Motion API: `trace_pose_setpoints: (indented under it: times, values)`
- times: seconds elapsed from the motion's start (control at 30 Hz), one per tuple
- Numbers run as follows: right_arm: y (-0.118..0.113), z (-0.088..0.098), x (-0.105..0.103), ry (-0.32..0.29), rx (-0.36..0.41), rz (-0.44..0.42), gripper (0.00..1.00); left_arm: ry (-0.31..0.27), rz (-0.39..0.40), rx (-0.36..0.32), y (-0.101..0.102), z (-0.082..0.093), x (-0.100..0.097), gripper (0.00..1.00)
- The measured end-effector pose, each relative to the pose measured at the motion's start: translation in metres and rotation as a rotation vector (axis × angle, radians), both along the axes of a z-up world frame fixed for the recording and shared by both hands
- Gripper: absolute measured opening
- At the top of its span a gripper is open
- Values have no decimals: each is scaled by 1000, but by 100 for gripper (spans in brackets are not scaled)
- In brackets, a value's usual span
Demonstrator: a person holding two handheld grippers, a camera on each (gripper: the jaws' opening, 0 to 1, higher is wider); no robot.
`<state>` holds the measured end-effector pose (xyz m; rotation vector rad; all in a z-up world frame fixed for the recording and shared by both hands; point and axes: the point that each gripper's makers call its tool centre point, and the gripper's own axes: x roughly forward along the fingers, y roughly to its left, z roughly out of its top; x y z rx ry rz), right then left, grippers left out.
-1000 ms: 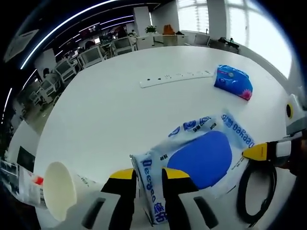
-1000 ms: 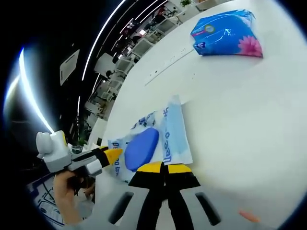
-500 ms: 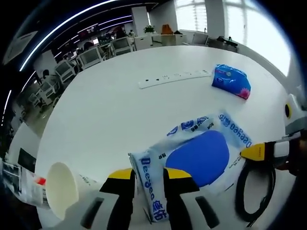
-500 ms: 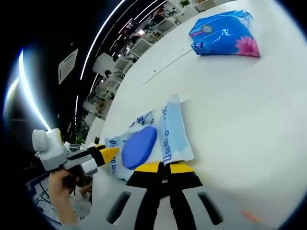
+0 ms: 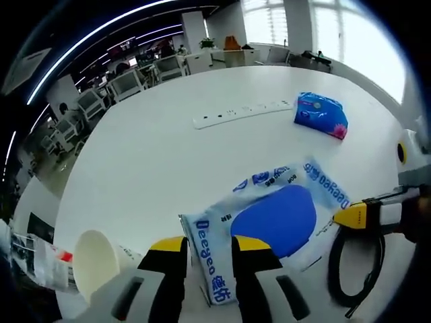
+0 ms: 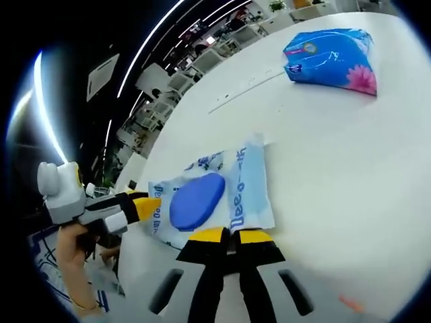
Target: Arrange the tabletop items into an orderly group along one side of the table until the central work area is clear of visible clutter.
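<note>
Both grippers are clenched on the same thing — the wet-wipe pack (image 5: 269, 225), a flat blue-and-white pouch lying on the white table (image 5: 155, 148). The left gripper (image 5: 206, 247) pinches one short end of it, and in the right gripper view the right gripper (image 6: 230, 236) pinches the opposite end seal. The pack sits near the table's near edge, roughly between the two hands. To do this step well, I would judge that the two hands should travel together at one pace, keeping the pouch lightly taut and just skimming the surface, so neither seal tears or slips free; then set it down square to the chosen side. Space is tight close in: a paper cup (image 5: 94, 266) lies on its side just beside the left gripper, and a black cable loop (image 5: 353, 269) lies by the right gripper at the table's edge, so a low sweep toward either could snag or knock something off. Farther out the table is open. The blue tissue pack (image 5: 321, 116) and the white power strip (image 5: 242, 112) rest well apart from the pouch — the freest path is probably toward that side.
</note>
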<state>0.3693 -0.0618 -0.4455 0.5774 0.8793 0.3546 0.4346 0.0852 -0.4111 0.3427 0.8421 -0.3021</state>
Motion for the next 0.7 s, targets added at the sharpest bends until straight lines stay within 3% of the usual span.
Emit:
trace_pose_setpoints:
  times: [0.43,0.7]
  values:
    - [2,0,-1,-14,-27,39,4,1,-1,9,1,0,0,25]
    - [1,2,-2,-35,-67,66,10,1,-9,12,-1,2,-4,27]
